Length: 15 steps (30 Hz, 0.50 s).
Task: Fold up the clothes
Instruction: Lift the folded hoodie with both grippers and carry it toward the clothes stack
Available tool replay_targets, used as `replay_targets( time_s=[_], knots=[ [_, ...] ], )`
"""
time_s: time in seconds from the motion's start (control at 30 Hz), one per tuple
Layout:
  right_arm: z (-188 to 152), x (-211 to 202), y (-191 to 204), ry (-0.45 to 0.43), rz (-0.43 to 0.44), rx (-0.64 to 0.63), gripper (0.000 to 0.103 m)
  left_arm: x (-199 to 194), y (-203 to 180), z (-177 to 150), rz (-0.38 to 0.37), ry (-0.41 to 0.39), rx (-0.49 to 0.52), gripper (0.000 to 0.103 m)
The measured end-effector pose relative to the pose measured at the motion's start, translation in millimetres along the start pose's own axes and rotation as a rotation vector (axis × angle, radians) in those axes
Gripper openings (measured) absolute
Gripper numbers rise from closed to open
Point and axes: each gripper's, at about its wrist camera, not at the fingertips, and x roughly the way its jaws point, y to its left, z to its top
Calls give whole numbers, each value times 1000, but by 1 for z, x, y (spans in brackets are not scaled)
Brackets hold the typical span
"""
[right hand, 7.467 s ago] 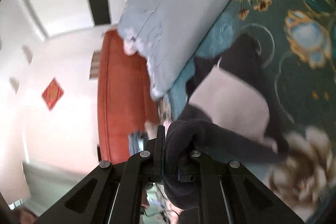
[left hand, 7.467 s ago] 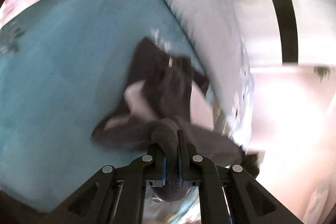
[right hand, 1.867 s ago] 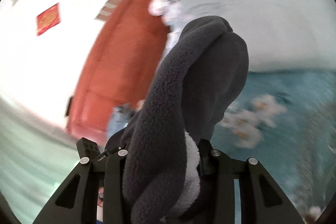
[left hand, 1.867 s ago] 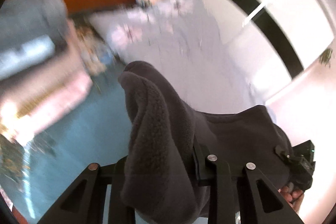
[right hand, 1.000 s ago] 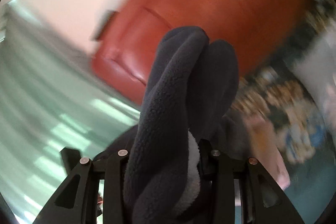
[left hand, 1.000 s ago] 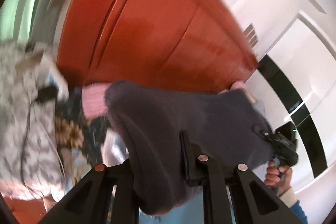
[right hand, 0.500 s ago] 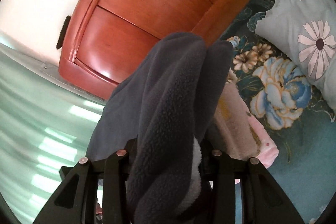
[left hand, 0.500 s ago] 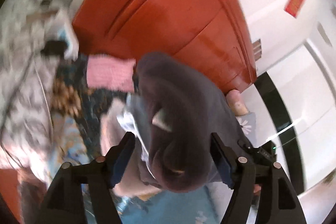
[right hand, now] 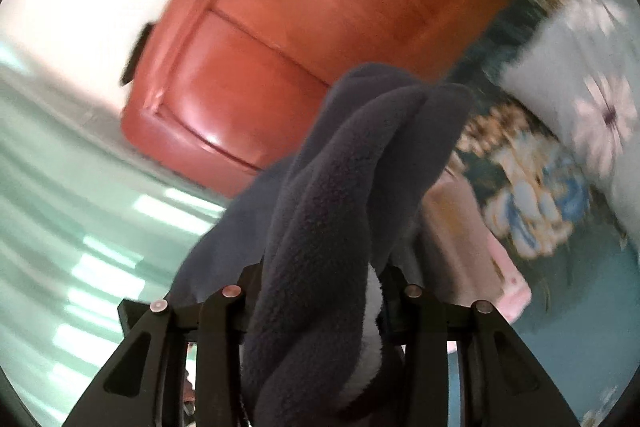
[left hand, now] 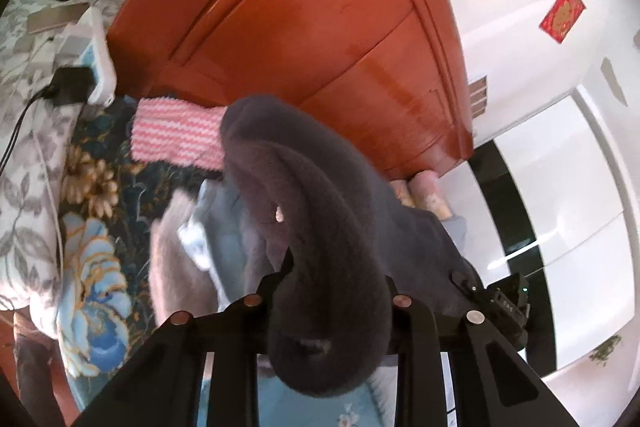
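A dark grey fleece garment (left hand: 320,227) is bunched between the jaws of my left gripper (left hand: 328,291), which is shut on it. The same fleece garment (right hand: 340,227) fills my right gripper (right hand: 320,287), also shut on it, with a white lining showing low down. The garment is held up in the air above the bed, stretched between both grippers. The right gripper's body (left hand: 504,303) shows at the lower right of the left wrist view.
A red wooden headboard (left hand: 300,19) stands behind. A pile of folded clothes (left hand: 188,263) and a pink striped knit (left hand: 176,131) lie on the floral bedspread (left hand: 92,259). A flowered pillow (right hand: 580,99) lies at the right. A power strip (left hand: 96,63) sits at the left.
Both grippers carried the fleece garment from over the bed towards the headboard and the folded pile. In the last half second the left view steadied; the right view swung slightly.
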Motion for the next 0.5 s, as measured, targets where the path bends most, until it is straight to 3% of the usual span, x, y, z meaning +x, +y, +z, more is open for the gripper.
replay_targets(
  time_s=[0.13, 0.27, 0.37, 0.5],
  knots=[
    [33, 0, 51, 4, 25, -103, 40, -10, -20, 30, -15, -32, 33, 28],
    [51, -9, 94, -26, 118, -219, 40, -42, -37, 40, -52, -106, 83, 28],
    [47, -7, 84, -37, 151, -220, 40, -49, -22, 29, -40, -111, 89, 29],
    [23, 29, 10, 46, 66, -41, 40, -22, 38, -5, 26, -12, -18, 29]
  ],
)
